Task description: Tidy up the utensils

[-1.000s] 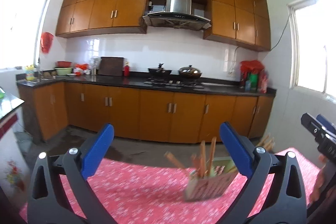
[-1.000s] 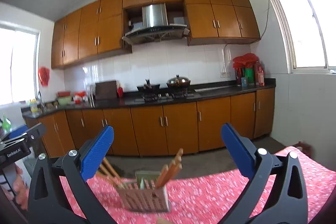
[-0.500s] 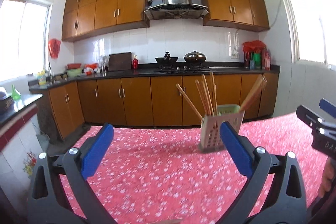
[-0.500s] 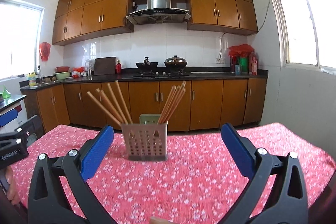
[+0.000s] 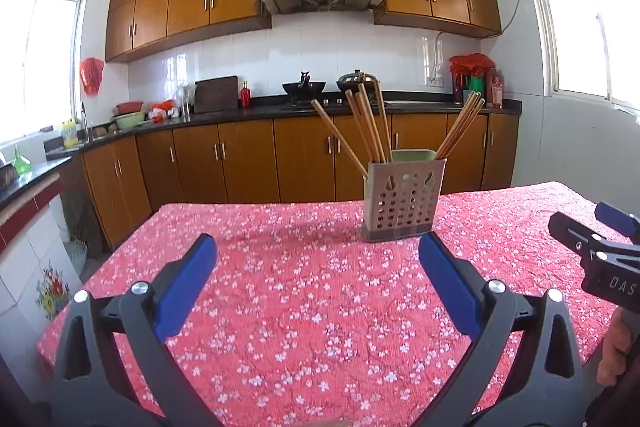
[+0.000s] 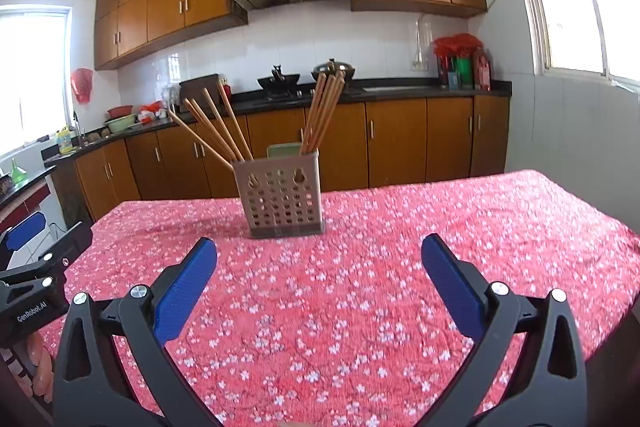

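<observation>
The chopsticks (image 5: 370,125) stand splayed in the holder (image 5: 402,201), upright on the far middle of my red-clothed worktop (image 5: 312,311). My left tool (image 5: 318,281) and right tool (image 6: 319,281) hang above the near cloth, each spread apart and empty.

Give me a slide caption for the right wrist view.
Open right tool faces a chopstick holder on a red floral tablecloth.
</observation>
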A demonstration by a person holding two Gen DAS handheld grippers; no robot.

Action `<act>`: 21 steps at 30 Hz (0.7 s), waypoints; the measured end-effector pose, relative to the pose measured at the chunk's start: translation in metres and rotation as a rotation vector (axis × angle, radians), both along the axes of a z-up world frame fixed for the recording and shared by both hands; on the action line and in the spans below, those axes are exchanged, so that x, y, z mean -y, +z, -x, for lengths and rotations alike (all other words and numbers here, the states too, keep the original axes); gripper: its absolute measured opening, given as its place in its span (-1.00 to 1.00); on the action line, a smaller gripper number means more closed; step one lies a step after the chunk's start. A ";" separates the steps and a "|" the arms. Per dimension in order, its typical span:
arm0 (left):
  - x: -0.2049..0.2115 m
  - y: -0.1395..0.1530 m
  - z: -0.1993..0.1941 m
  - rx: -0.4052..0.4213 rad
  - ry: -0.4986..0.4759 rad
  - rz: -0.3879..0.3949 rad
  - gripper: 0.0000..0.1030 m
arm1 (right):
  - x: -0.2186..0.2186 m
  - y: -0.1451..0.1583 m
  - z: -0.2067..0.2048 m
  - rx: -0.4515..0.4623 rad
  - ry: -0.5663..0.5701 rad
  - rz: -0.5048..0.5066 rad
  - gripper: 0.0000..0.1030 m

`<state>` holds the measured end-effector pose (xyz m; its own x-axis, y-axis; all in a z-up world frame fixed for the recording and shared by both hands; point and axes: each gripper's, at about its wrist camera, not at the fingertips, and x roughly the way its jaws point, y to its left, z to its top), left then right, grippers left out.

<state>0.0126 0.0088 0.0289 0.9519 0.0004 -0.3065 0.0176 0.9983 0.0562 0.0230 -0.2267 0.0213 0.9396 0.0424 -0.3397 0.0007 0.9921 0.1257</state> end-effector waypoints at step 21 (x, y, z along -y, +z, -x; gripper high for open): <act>-0.002 -0.014 0.000 -0.035 0.010 0.024 0.92 | -0.004 -0.004 0.004 -0.019 0.002 0.023 0.97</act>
